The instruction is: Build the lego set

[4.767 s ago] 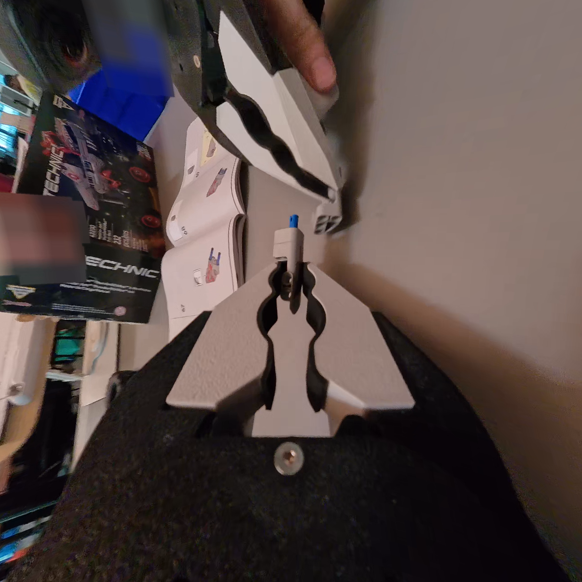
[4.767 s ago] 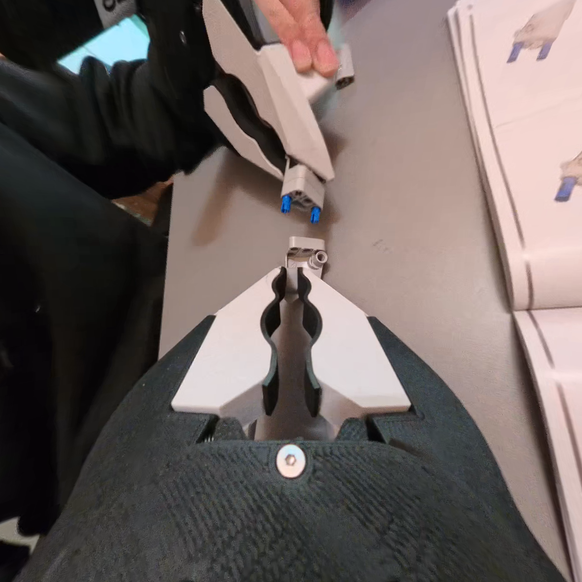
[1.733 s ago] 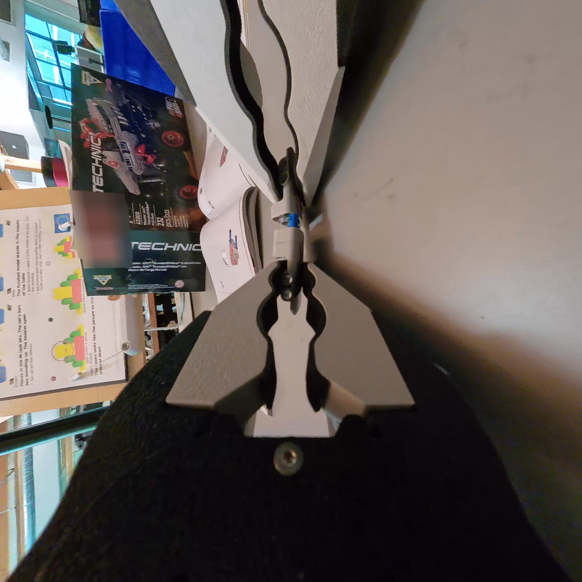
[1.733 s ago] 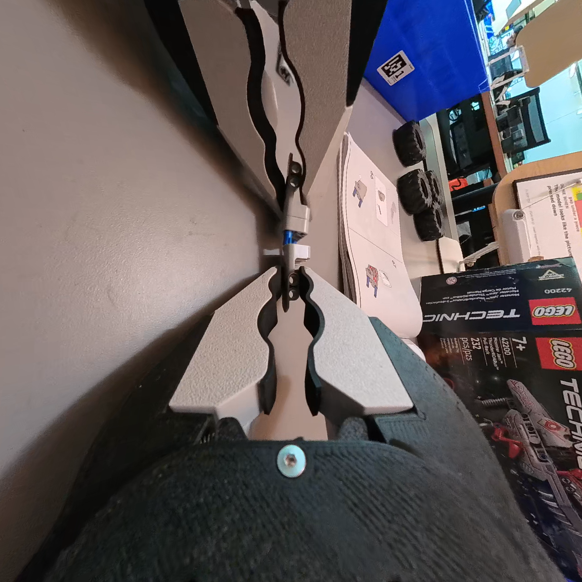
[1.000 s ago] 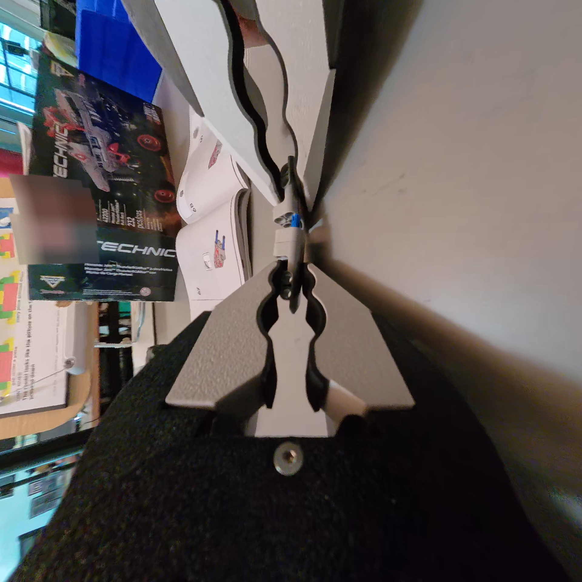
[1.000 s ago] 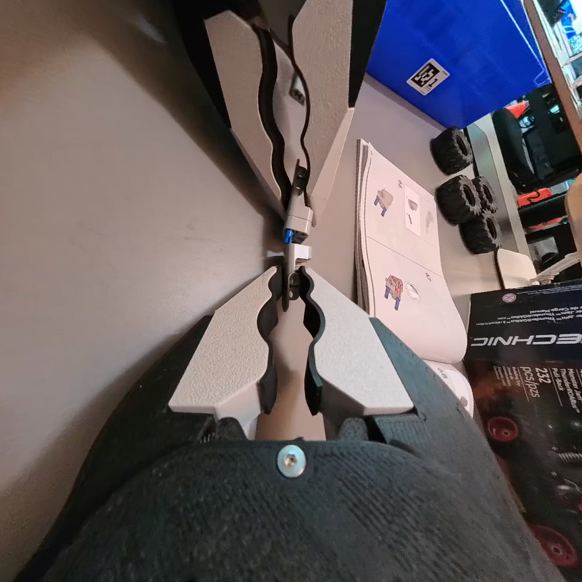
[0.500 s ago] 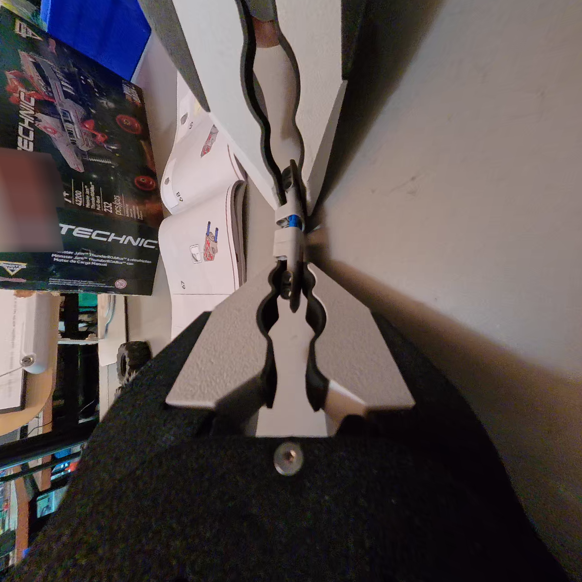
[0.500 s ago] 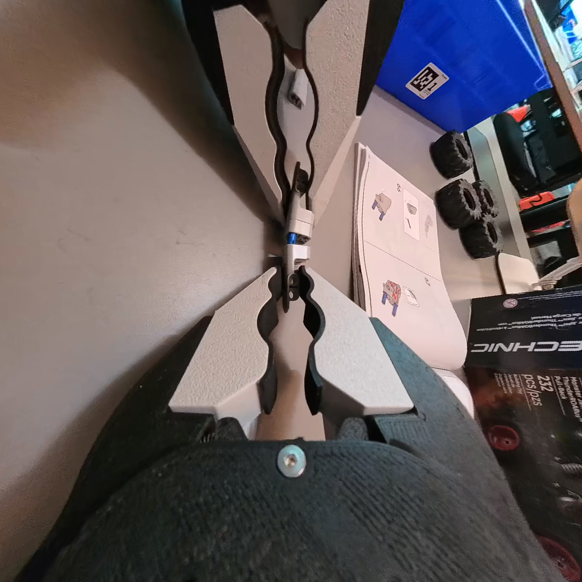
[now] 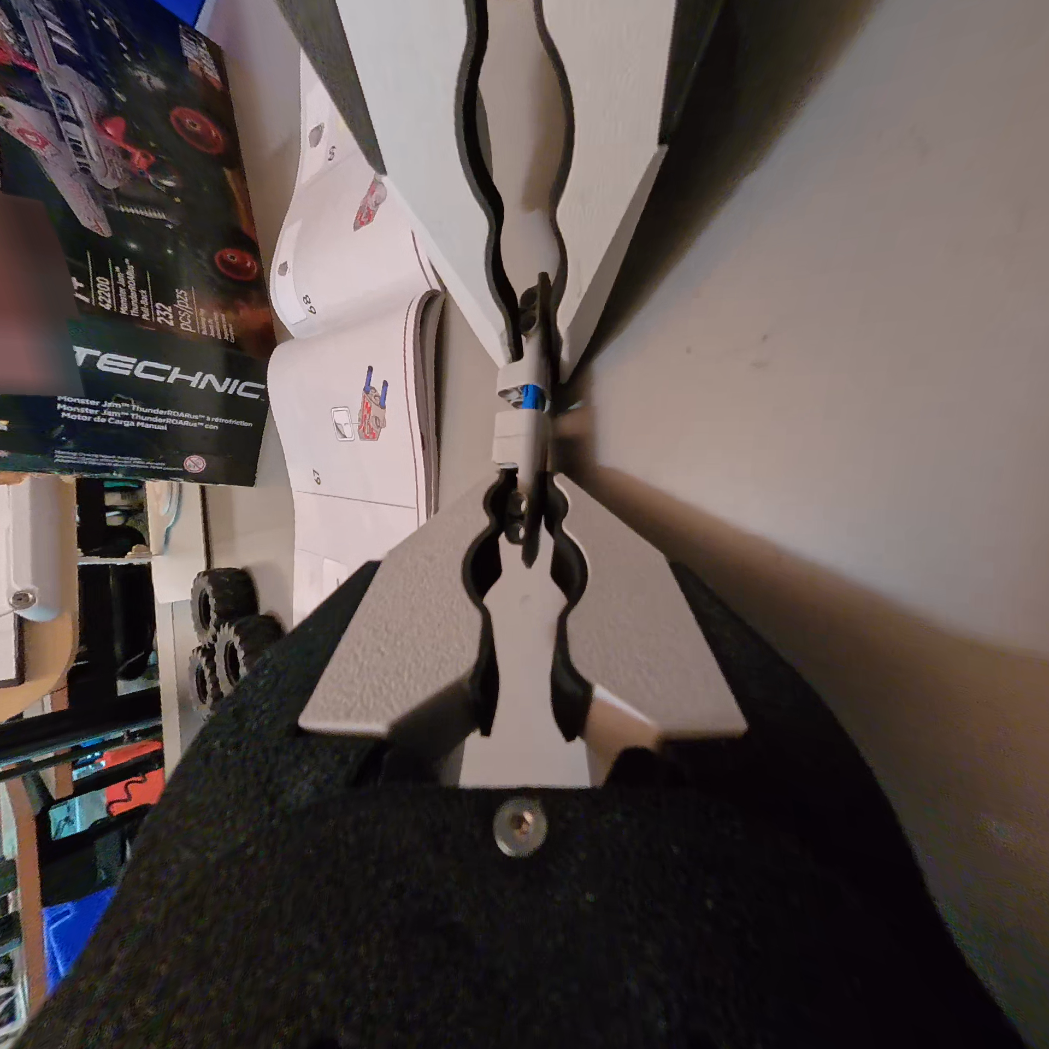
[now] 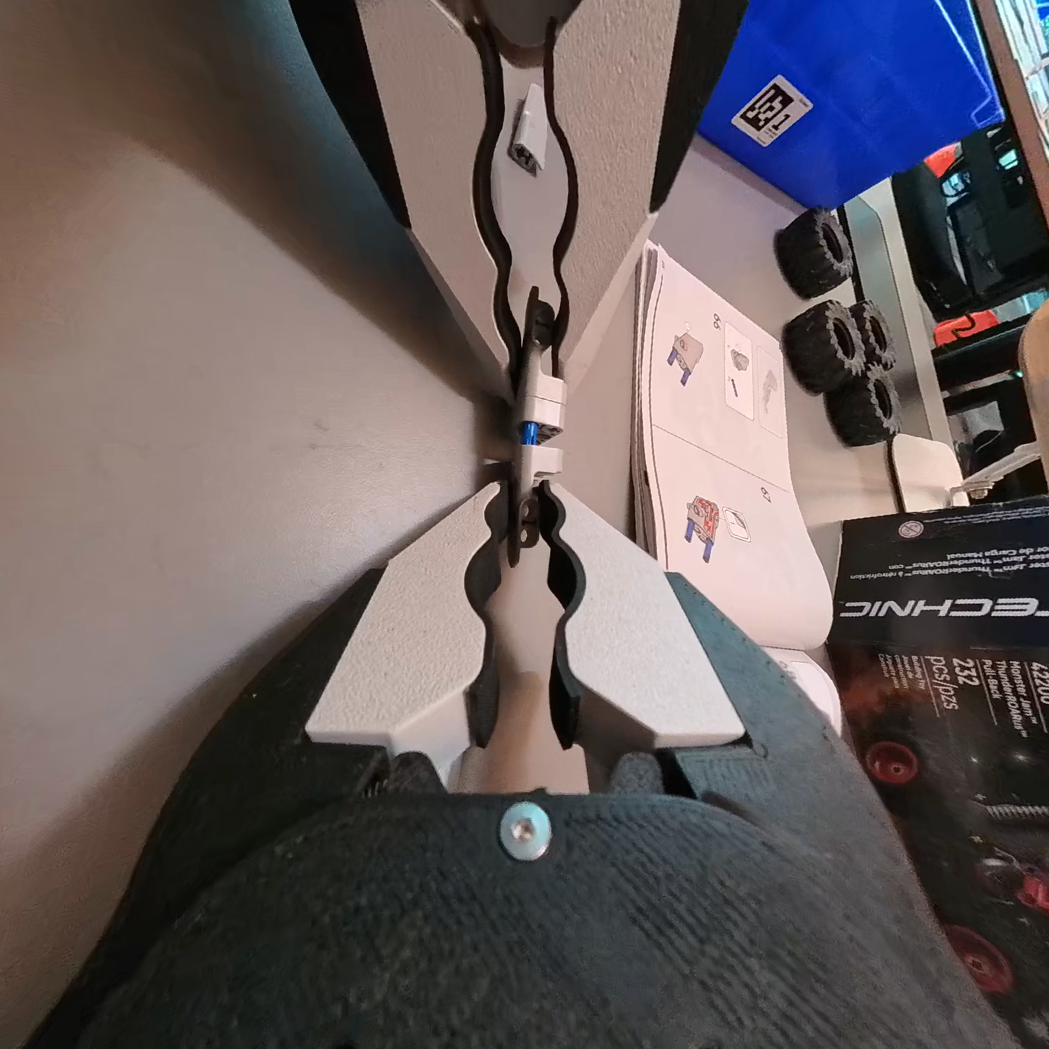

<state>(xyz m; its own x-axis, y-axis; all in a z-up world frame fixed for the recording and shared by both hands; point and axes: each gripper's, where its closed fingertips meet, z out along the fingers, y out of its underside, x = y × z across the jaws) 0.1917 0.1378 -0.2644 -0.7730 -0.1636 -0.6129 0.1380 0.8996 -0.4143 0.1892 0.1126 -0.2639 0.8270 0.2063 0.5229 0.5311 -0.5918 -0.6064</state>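
My left gripper (image 9: 523, 482) is shut on a grey lego piece with blue pins (image 9: 517, 443). My right gripper (image 10: 521, 488) is shut on a second grey lego piece (image 10: 542, 461) with a black part at its back. The two grippers meet tip to tip just above the grey table (image 9: 823, 284). The blue pins (image 10: 529, 434) bridge a narrow gap between the two pieces. The right gripper (image 9: 533, 352) reaches in from the top of the left wrist view. The left gripper (image 10: 536, 369) does the same in the right wrist view, holding its piece (image 10: 548, 397).
An open instruction booklet (image 10: 721, 454) lies beside the grippers, with the dark set box (image 10: 936, 709) next to it. Three black tyres (image 10: 834, 352) and a blue bin (image 10: 851, 85) stand beyond. A loose small grey piece (image 10: 528, 136) shows behind the left gripper's fingers. Less than 4 cm separates the two grippers' tips.
4.8 s ago the two pieces were apart. Since then they have been brought together on the blue pins, and over the last second the gap has narrowed slightly. Both grips stay shut.
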